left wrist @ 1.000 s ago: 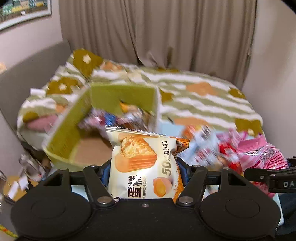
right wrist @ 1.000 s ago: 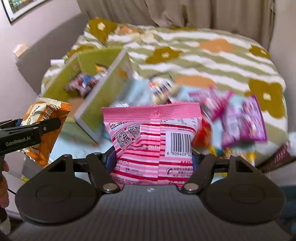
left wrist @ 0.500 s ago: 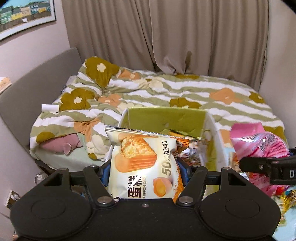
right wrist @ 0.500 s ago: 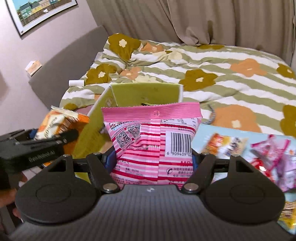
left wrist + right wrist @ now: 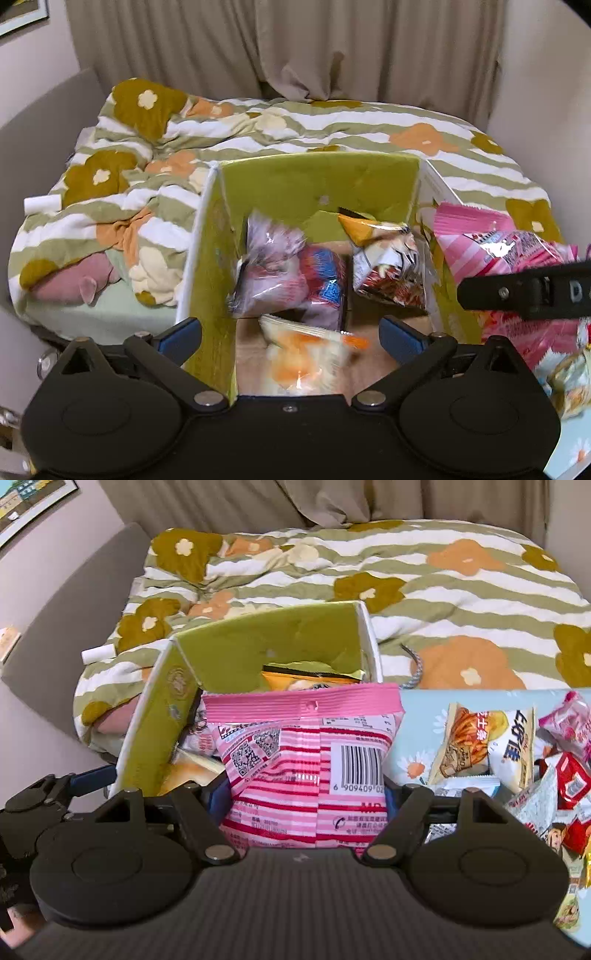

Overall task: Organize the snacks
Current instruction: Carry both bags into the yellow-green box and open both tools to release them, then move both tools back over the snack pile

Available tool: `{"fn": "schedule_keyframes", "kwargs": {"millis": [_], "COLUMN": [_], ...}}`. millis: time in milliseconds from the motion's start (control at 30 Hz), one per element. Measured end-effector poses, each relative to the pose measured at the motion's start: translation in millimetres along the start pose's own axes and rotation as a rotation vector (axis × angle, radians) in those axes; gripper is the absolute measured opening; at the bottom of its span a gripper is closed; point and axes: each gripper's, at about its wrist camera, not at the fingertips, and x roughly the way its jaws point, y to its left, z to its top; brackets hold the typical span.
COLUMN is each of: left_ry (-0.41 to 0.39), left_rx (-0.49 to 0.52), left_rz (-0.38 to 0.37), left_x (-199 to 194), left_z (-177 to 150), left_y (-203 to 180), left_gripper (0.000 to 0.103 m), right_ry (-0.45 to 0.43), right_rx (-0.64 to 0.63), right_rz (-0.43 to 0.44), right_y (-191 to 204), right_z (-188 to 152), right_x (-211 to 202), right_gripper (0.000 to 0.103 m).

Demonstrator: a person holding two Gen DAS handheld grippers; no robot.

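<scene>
Beside a floral-quilted bed [image 5: 443, 576], the right gripper [image 5: 308, 797] is clamped on the pink packet [image 5: 306, 764] at the green box's [image 5: 258, 646] near rim; carry it fully over the opening before letting go. The left gripper [image 5: 290, 334] hangs spread and empty above the blurred cake packet [image 5: 306, 362] inside.

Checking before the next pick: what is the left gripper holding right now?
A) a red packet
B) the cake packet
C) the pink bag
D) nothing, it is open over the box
D: the left gripper is open with nothing between its fingers, and the cake packet lies blurred below it inside the box.
</scene>
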Motion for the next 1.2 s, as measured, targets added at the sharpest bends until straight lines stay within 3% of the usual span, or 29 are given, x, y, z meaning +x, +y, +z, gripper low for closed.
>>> {"fn": "schedule_keyframes", "kwargs": {"millis": [167, 333, 633, 733, 1067, 1200], "left_ry": [-0.022, -0.058, -0.069, -0.061, -0.049, -0.070], "left_rx": [-0.016, 0.029, 0.012, 0.017, 0.011, 0.013], "left_rz": [-0.037, 0.001, 0.043, 0.063, 0.052, 0.045], "left_x": [-15, -31, -40, -39, -42, -51], "left_z": [-7, -12, -16, -20, -28, -26], "left_y": [7, -1, 6, 8, 12, 12], "left_gripper": [0.103, 0.103, 0.103, 0.103, 0.103, 0.103], "right_ry": [0.004, 0.004, 0.059, 0.066, -0.017, -0.030], "right_rx": [0.001, -0.032, -0.069, -0.052, -0.109, -0.104], "right_rz": [0.006, 0.035, 0.050, 0.050, 0.004, 0.024], "right_y": [1, 14, 26, 23, 28, 27], "right_z": [-4, -2, 0, -3, -16, -16], "right_x": [-4, -4, 26, 34, 16, 0], "right_gripper": [0.090, 0.090, 0.090, 0.103, 0.103, 0.103]}}
